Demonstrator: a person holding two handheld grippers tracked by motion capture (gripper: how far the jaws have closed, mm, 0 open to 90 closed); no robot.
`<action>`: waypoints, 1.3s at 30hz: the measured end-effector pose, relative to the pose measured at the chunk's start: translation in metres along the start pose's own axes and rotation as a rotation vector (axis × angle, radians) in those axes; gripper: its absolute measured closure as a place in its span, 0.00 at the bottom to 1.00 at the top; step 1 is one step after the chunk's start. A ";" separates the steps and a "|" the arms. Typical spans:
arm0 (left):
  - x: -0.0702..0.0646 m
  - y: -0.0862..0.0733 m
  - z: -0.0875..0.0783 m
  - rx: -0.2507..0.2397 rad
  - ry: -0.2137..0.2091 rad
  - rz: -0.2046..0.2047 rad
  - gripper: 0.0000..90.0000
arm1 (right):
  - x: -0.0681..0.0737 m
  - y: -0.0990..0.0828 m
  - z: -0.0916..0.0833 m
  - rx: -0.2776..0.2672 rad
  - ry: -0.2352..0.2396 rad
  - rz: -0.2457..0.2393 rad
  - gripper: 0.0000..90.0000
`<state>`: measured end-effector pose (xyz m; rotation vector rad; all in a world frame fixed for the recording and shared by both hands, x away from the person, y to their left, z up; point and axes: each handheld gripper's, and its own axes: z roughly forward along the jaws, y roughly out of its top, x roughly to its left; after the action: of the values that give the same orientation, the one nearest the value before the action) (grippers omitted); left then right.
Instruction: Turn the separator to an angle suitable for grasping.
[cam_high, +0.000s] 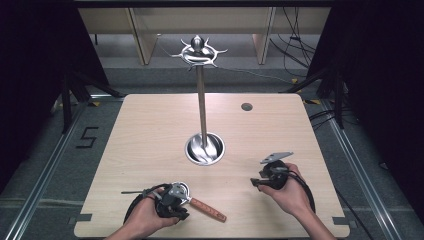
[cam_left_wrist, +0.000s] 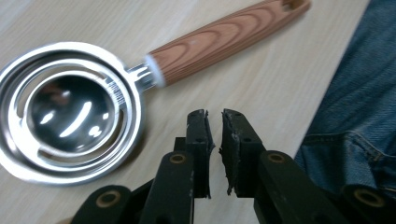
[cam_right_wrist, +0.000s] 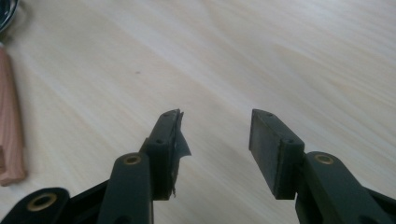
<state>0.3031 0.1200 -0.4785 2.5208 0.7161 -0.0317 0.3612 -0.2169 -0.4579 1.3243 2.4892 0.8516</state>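
The jaws of the left gripper (cam_left_wrist: 215, 116) are drawn nearly together, with a thin gap between the pads and nothing held; the jaws of the right gripper (cam_right_wrist: 215, 116) are spread wide over bare wood, also empty. An egg separator (cam_left_wrist: 74, 112) is seen lying flat on the table (cam_high: 150, 130), near the front edge, just beside the left gripper (cam_high: 170, 196). Its slotted steel bowl lies beyond and to one side of the left jaw tips, and its wooden handle (cam_left_wrist: 224, 39) runs away from the bowl; in the high view the handle (cam_high: 207, 209) points toward the right gripper (cam_high: 265, 180), which is held well apart from it. A tall steel stand (cam_high: 202, 100) with hooks at its crown is set in the table's middle.

The separator is judged light and rigid. The polished bowl is expected to be slippery and awkward to pinch. The handle is the recommended grasp site, taken across its width near the middle.
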 end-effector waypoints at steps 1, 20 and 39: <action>-0.003 0.002 0.002 -0.004 0.008 0.003 0.89 | -0.005 -0.002 -0.003 -0.011 -0.004 0.009 0.60; -0.021 0.043 0.029 0.119 -0.029 0.133 0.99 | -0.021 -0.003 -0.005 -0.042 -0.016 0.070 0.58; 0.000 0.072 0.045 0.147 0.009 0.107 0.99 | -0.022 -0.003 -0.004 -0.045 -0.004 0.074 0.57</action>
<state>0.3441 0.0458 -0.4834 2.6978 0.6012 -0.0364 0.3701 -0.2377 -0.4584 1.4092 2.4170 0.9145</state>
